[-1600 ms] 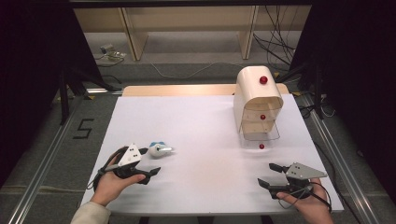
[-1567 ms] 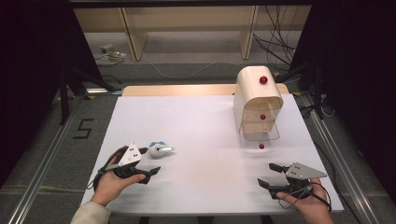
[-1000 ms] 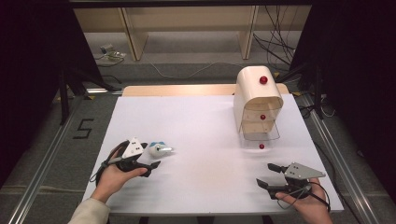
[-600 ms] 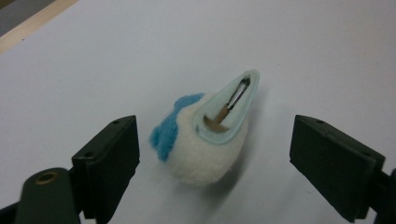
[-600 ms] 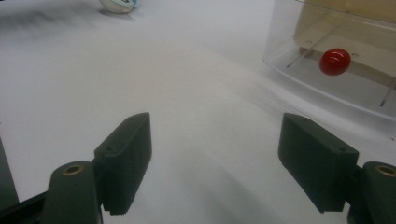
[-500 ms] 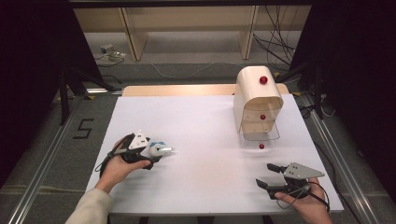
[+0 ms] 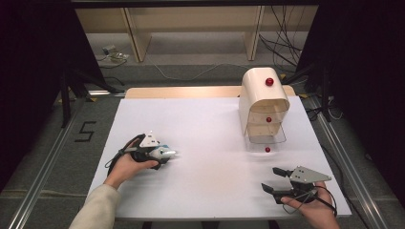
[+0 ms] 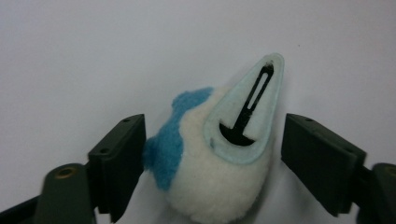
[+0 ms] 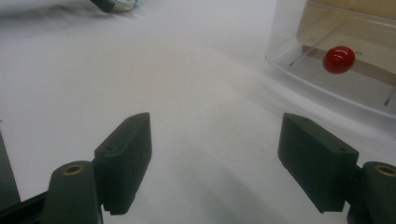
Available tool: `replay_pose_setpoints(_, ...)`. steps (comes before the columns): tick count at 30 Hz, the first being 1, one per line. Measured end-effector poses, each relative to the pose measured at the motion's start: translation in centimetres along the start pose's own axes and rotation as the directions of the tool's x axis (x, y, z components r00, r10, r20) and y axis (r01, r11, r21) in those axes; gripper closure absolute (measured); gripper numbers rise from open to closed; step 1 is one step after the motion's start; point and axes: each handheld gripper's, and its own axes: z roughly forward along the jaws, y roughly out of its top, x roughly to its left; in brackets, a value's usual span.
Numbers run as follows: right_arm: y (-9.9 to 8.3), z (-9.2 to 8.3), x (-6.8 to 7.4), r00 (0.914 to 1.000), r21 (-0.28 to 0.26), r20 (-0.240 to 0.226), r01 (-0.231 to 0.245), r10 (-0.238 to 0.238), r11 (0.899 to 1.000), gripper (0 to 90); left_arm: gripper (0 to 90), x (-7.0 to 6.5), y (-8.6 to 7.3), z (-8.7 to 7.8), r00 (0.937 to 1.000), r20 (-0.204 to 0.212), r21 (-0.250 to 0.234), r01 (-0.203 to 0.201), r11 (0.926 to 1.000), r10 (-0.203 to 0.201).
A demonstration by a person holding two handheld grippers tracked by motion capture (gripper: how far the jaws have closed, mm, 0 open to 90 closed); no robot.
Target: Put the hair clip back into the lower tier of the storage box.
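A small white and blue plush toy (image 7: pixel 167 152) (image 8: pixel 210 158) with a pale blue flap lies on the white table (image 7: pixel 205 119) at the left. My left gripper (image 7: pixel 161 156) (image 8: pixel 212 140) straddles it. Its jaws have just been closing; the left pad brushes the blue fur, while a thin gap remains at the right pad. My right gripper (image 7: pixel 270 179) (image 9: pixel 215 140) rests open near the front right edge with nothing between its fingers.
A cream drawer cabinet (image 7: pixel 262 93) with red knobs stands at the back right. Its clear bottom drawer (image 7: pixel 266 137) (image 9: pixel 336 74) is pulled out, with its red knob (image 7: pixel 267 149) (image 9: pixel 340 59) facing my right gripper. Shelving and cables lie beyond the table.
My left hand has moved right and lower onto the plush toy, which now sits between its jaws. The jaws stand narrower than before. The right hand has stayed put.
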Motion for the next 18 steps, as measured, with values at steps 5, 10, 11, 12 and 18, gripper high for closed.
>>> replay_pose_setpoints(5,-0.02,-0.01,-0.02,1.0000,-0.004,-0.002,-0.001,0.001,1.000,26.7,36.1,0.18,-0.31,-0.05,0.9992,0.026,0.012,0.029,0.9995,-0.029)
replay_pose_setpoints(10,-0.01,0.02,0.05,1.0000,-0.006,-0.005,-0.004,0.003,1.000,26.9,42.4,-0.03,-0.21,-0.11,0.9995,0.031,0.016,0.009,0.9998,-0.009)
replay_pose_setpoints(11,-0.01,-0.01,0.05,1.0000,-0.002,-0.003,-0.003,0.003,1.000,26.9,43.0,-0.07,-0.19,-0.12,0.9995,0.031,0.016,0.005,0.9999,-0.006)
replay_pose_setpoints(12,-0.01,0.00,0.05,1.0000,-0.002,-0.004,-0.003,0.003,1.000,26.9,43.6,-0.07,-0.18,-0.13,0.9995,0.033,0.016,0.005,0.9999,-0.006)
replay_pose_setpoints(18,0.00,-0.03,0.02,1.0000,0.001,-0.002,-0.002,0.002,1.000,26.9,44.3,-0.17,0.04,-0.35,0.9990,0.039,-0.019,0.022,0.9996,-0.021)
